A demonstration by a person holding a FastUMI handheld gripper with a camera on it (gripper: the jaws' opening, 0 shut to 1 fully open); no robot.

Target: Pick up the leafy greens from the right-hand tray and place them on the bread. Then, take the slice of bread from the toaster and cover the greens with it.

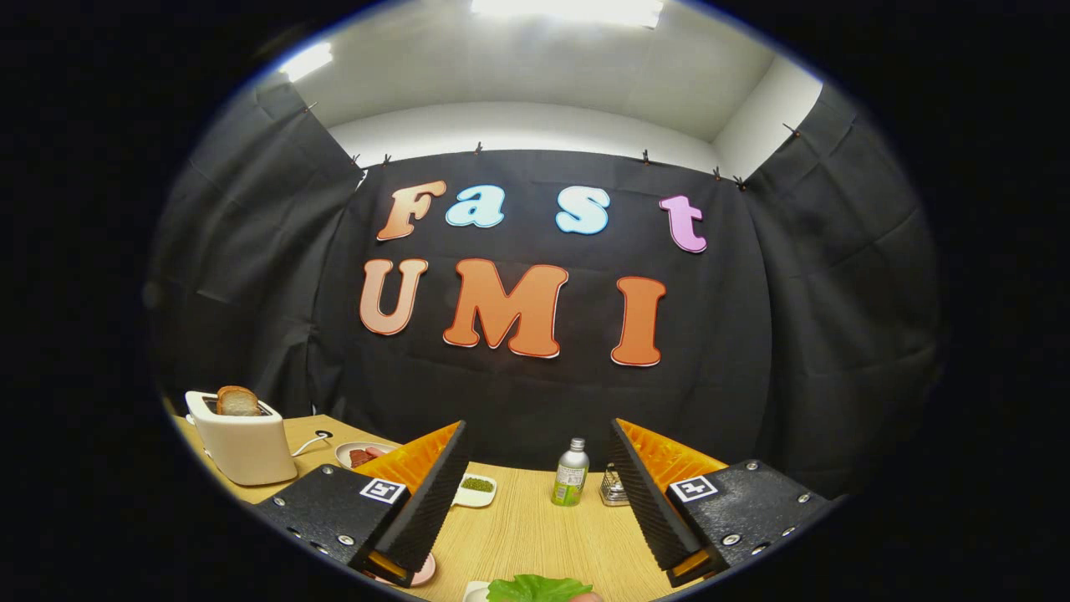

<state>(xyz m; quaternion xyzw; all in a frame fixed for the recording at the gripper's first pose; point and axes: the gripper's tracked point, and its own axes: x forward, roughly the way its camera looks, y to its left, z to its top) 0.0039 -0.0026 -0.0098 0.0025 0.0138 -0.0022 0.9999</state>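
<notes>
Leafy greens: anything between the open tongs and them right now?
Nothing visible. The tongs are open with only bare wooden table between the fingers. The leafy greens lie low between the fingers, near their base. The bottle and small dish of green bits stand farther off, beyond the fingertips.

Bright ceiling lights point(568, 10) glare overhead; scene evenly lit, sharp; strong fisheye bending toward edges.

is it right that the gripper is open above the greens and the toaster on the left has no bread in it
Not quite. The gripper view shows a slice of bread standing in the toaster. The rest holds: the gripper is open, with the leafy greens below, between its fingers.
</notes>
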